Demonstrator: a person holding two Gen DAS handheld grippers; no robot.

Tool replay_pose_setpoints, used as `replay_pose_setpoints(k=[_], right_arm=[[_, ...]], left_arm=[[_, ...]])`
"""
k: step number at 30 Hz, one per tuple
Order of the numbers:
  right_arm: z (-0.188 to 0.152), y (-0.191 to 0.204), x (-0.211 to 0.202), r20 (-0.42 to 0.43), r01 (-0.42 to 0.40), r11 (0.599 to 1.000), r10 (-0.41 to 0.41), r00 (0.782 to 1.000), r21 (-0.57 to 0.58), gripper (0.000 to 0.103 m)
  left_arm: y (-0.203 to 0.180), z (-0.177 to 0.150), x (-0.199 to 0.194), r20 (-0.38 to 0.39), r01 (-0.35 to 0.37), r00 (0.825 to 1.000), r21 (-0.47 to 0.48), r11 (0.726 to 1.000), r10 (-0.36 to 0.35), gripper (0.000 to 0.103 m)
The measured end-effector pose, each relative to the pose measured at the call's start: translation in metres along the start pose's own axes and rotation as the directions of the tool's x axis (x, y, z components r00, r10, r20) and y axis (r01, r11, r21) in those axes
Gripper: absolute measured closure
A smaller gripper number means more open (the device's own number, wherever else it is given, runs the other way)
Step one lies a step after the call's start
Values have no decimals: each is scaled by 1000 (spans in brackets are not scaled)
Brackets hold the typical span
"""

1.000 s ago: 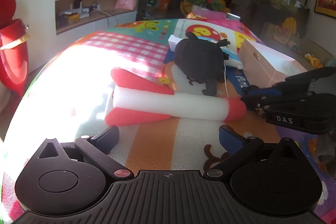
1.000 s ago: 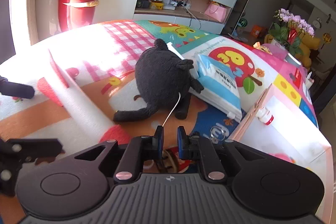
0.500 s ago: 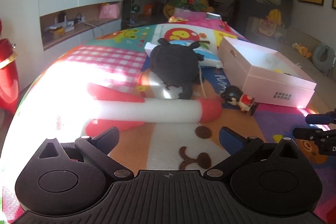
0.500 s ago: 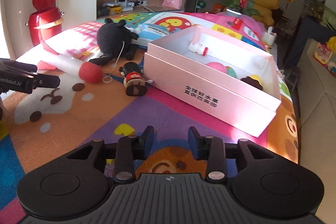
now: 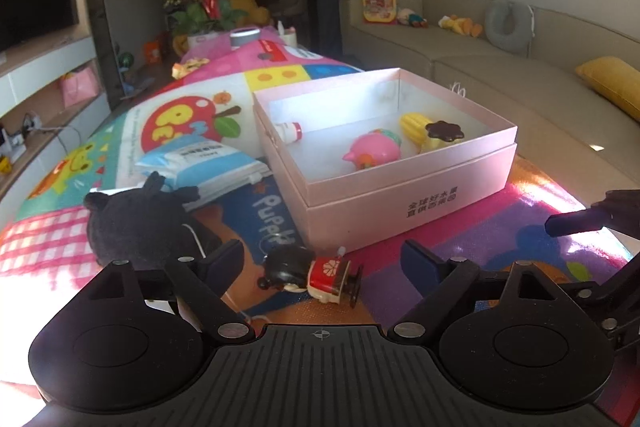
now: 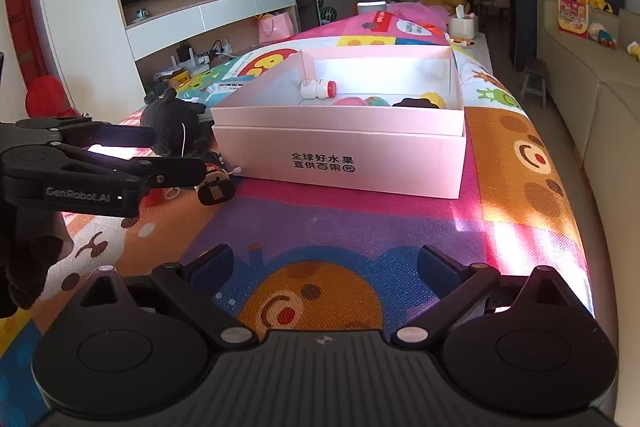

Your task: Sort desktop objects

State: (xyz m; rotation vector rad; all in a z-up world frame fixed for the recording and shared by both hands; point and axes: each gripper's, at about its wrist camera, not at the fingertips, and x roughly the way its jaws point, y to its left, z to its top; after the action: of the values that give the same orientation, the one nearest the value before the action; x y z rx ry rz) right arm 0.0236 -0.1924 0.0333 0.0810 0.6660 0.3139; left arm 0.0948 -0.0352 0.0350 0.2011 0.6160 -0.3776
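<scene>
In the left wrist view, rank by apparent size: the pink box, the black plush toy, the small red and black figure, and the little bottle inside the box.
1. pink box
2. black plush toy, partly hidden behind the gripper
3. small red and black figure
4. little bottle

The figure lies nearer the camera than the bottle, so their true order is unsure.

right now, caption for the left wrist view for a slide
Left gripper closing around a small toy figure lying beside the pink box.

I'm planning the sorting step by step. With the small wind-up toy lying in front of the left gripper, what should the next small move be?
Probably ease the left gripper, jaws closing but not yet touching anything, forward around the wind-up toy. It lies on the mat beside the pink box.
</scene>
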Motion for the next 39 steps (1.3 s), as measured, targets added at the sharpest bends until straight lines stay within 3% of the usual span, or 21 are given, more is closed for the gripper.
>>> replay_pose_setpoints(k=[3,5,6,7,11,14,20,24,27,30,35,37,39], right_arm=[[0,-8,0,5,-6,999,6,1000,52,3],[0,-10,0,10,-8,998,7,1000,69,2],[0,-11,0,10,-10,997,9,1000,74,2],[0,-11,0,10,-12,997,11,1000,78,1],[1,-12,1,8,-17,996,17,1000,92,0],[0,-13,1,10,-11,995,11,1000,100,0],[1,-18,2,8,4,990,-5,1000,143,0],[0,-20,2,4,17,987,-18,1000,163,0],[1,-17,5,-9,32,989,-31,999,143,0],[1,-15,7,-22,45,991,-43,999,124,0],[1,-17,6,-19,37,990,-35,999,138,0],[1,-21,4,-13,20,987,-18,1000,159,0],[0,-24,3,-6,6,984,-5,1000,176,0]], left_arm=[[3,1,21,-51,-16,999,32,999,17,12],[3,-2,27,-68,-17,997,46,999,20,19],[3,-3,27,-72,-20,997,48,999,23,31],[3,-6,25,-75,-21,997,50,999,25,33],[-1,-15,11,-68,-43,996,89,995,49,33],[-11,-23,-4,-67,-19,997,125,992,27,33],[-58,-39,-30,-60,164,986,205,965,-154,32],[-79,-47,-42,-37,180,984,235,955,-176,15],[-75,-50,-56,-18,181,983,195,964,-181,10],[-62,-55,-70,3,131,991,158,979,-133,7],[-13,-59,-78,-2,-51,999,20,999,51,3],[15,-58,-80,-13,-133,991,-83,988,132,3],[46,-57,-84,-19,-208,978,-200,957,208,3]])
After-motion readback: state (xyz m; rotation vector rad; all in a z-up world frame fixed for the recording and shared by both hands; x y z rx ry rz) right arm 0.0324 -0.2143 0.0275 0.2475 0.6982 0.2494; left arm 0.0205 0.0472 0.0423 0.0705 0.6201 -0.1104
